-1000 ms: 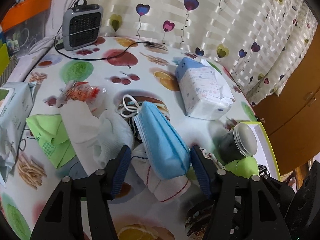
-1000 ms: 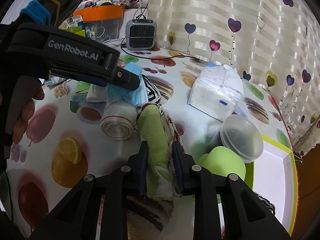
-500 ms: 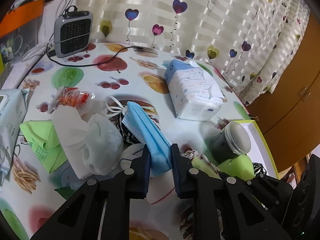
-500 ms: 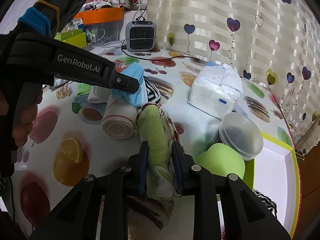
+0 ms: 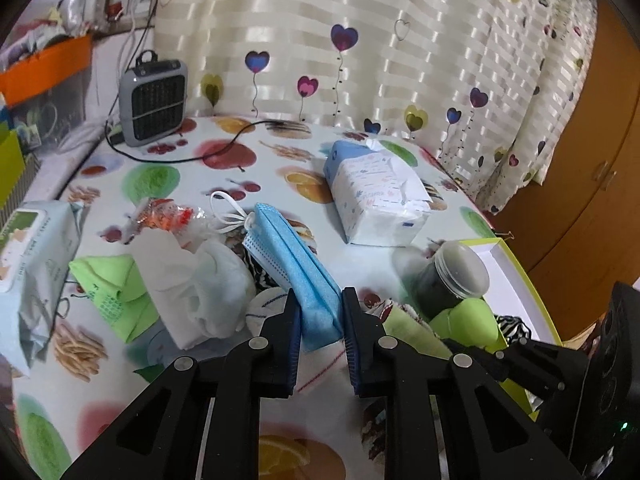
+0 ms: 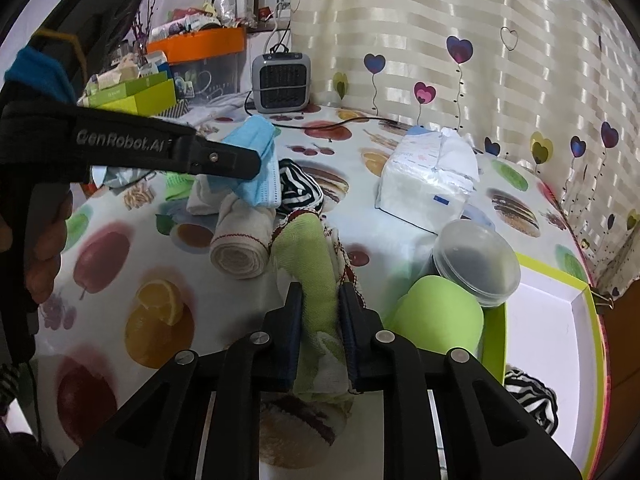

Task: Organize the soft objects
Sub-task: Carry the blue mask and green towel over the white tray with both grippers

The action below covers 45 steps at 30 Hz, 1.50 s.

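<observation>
The round bench (image 5: pixel 224 168) wears a fruit-print cloth, with a heart-print curtain (image 5: pixel 400 60) close behind its far edge and open cloth at its near left. A tissue pack (image 5: pixel 380 204) lies well apart from the soft pile. The left gripper (image 5: pixel 318 312), marked "GenRobot.AI" in the right wrist view, has its jaws clamped on a blue face mask (image 5: pixel 292 260) raised over the pile. The right gripper (image 6: pixel 319 320) jaws are closing on a green cloth (image 6: pixel 316 276).
</observation>
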### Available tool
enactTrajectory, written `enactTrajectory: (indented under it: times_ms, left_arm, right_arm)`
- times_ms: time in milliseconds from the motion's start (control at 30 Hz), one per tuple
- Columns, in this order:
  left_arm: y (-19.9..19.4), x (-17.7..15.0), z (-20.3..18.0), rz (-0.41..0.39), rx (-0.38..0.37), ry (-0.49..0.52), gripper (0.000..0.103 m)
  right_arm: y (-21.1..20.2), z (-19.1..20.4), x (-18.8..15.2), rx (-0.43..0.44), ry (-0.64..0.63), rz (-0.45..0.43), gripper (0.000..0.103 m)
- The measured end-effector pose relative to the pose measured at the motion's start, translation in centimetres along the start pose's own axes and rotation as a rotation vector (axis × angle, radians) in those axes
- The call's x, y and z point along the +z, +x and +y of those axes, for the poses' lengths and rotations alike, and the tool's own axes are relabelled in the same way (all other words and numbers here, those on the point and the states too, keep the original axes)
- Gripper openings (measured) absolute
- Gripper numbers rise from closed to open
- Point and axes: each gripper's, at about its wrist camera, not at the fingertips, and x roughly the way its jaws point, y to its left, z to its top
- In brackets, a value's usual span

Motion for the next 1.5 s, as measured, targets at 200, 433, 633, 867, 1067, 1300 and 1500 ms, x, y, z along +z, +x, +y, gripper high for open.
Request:
enactTrajectory:
  times_ms: [200, 433, 633, 867, 1067, 1300, 1500]
  left_arm:
    - [-1.7, -1.1, 0.0, -0.015, 0.003, 0.010, 0.018]
    - [-3.4, -2.4, -0.6, -0.032, 0.023, 0.036, 0.018]
    - [-4.9, -3.3, -1.9, -0.055, 0.043, 0.083, 0.018]
    - [-5.7, -4.1, -3.4, -0.067, 0.021, 0.117, 0.018]
    - [-5.9, -4.2, -4.8, -0.077, -0.001, 0.147, 0.018]
    - [-6.1, -3.9, -7.2, -0.096, -0.030, 0.202, 0.018]
    - [-5.8, -3.5, -9.2, -0.102, -0.064, 0.232, 0.018]
  right_arm:
    - [-1.4, 0.1, -0.3, 0.007, 0.015, -0.025, 0.019]
    - [-3.2, 0.1, -0.5, 0.007, 0.034, -0.057, 0.019]
    - [-4.7, -0.2, -1.0, 0.000, 0.053, -0.077, 0.019]
    - [-6.5, -0.7, -1.3, -0.021, 0.076, -0.100, 0.019]
    - [-8.3, -1.7, -1.8, -0.046, 0.104, -0.127, 0.019]
    - [-10.2, -3.2, -2.5, -0.085, 0.140, -0.149, 0.019]
    - [-11.6, -4.7, -3.0, -0.124, 0.161, -0.162, 0.019]
